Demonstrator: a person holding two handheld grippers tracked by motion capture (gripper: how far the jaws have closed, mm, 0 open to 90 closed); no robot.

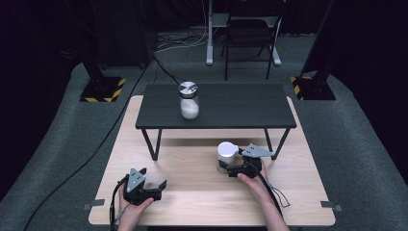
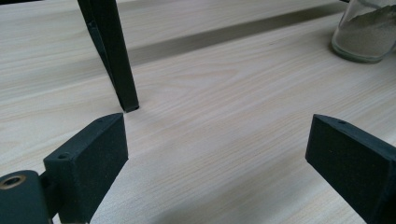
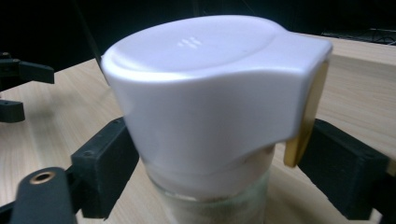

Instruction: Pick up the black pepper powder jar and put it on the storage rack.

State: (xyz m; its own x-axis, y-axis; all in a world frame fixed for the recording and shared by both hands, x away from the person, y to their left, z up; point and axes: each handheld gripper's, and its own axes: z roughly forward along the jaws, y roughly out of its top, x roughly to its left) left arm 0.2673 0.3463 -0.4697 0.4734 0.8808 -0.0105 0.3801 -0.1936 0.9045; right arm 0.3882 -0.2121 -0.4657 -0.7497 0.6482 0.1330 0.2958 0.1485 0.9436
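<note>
shaker jar (image 1: 226,155) set on tabletop (image 1: 192,192), right of centre, between jaws of right hand-held gripper (image 1: 230,169) | left hand-held gripper (image 1: 162,186) placed front left | lidded jar (image 1: 188,100) set on raised shelf (image 1: 240,108) behind, left of centre

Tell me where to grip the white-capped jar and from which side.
Grip the jar on its glass body just below the white cap, coming in level from the person's side, as the right gripper does now. The cap overhangs and has a spout, so the round, straight glass under it likely gives flat jaws a surer hold.
</note>
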